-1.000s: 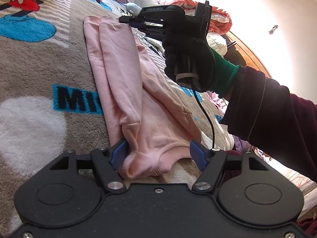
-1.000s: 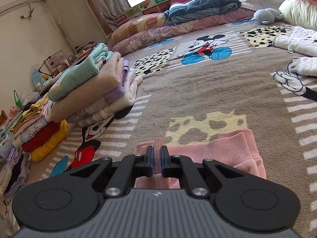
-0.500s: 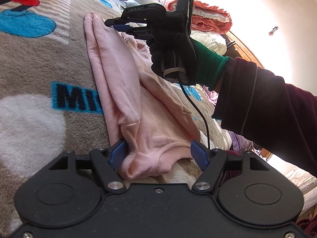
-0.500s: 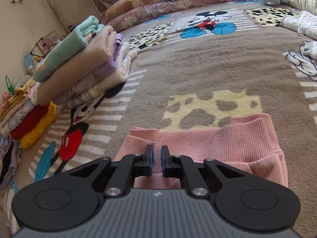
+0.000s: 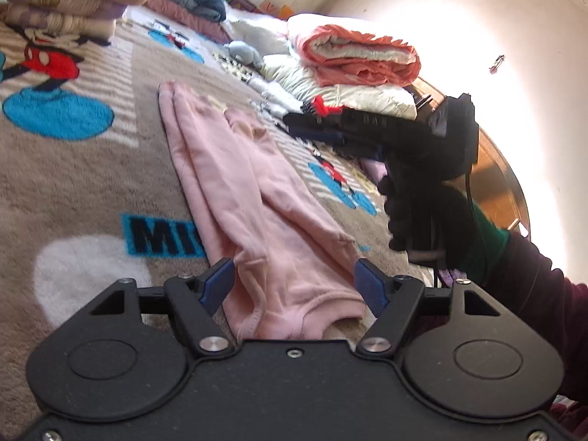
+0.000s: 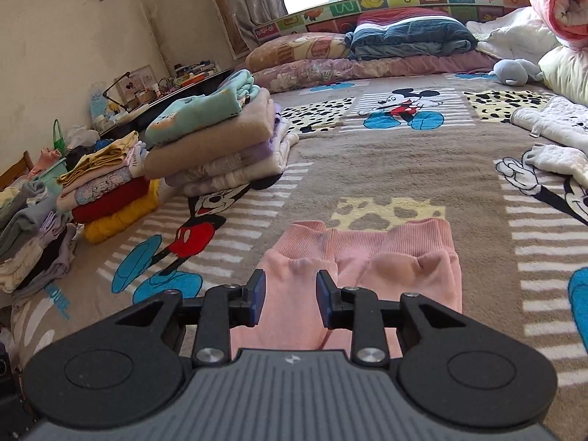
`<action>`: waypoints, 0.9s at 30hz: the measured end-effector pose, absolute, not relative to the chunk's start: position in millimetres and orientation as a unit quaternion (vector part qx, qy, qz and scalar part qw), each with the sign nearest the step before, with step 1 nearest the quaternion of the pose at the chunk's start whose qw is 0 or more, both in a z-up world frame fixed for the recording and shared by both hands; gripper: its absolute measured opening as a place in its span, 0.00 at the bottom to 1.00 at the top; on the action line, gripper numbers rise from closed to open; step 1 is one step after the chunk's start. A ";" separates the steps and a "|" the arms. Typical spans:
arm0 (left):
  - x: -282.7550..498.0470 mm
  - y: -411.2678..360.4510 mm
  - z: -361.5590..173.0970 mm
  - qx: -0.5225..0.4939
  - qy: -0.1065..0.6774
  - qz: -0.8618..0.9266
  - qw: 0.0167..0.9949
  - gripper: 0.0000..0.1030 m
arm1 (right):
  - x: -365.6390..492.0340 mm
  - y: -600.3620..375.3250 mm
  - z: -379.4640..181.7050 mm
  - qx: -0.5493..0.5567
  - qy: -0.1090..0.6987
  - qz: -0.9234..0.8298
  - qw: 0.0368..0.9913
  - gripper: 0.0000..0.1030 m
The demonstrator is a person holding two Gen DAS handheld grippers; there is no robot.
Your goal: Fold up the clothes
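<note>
Right gripper (image 6: pixel 287 297) released pink trousers (image 6: pixel 367 257); both grippers' jaws spread; blanket (image 5: pixel 73 183) reads "MI".

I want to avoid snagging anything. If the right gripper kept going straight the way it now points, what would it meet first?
Most likely the pink trousers: the right gripper is open just above them, aimed at their ribbed waistband. Past that lies the blanket. Its height over the cloth is hard to judge.

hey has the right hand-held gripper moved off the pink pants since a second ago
Yes. The right hand-held gripper has opened and drawn back from the ribbed waistband of the pink pants; the yellow patch on the blanket now lies farther ahead.
</note>
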State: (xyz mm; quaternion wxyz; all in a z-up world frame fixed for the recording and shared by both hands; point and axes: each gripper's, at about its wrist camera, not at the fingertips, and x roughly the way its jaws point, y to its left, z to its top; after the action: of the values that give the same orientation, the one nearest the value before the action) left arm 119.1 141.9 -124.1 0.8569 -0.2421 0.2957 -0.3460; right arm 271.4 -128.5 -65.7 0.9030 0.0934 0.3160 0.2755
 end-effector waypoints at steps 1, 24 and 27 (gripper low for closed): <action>120.8 140.8 -122.0 -0.246 0.285 -0.354 0.856 0.69 | 258.0 -136.4 -68.7 0.108 0.314 0.270 0.904 0.30; 169.2 113.8 -148.7 -0.333 0.371 -0.314 0.808 0.69 | 121.4 -216.4 -122.7 0.111 0.260 0.188 0.940 0.32; 163.4 120.6 -138.9 -0.354 0.351 -0.322 0.805 0.69 | 108.9 -216.1 -126.3 0.071 0.260 0.191 0.944 0.33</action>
State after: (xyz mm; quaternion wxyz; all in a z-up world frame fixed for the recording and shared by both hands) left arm 163.4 120.6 -138.9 0.8048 -0.3540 0.3509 -0.3221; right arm 108.9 -216.1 -126.3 0.9440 0.0705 0.2597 0.1907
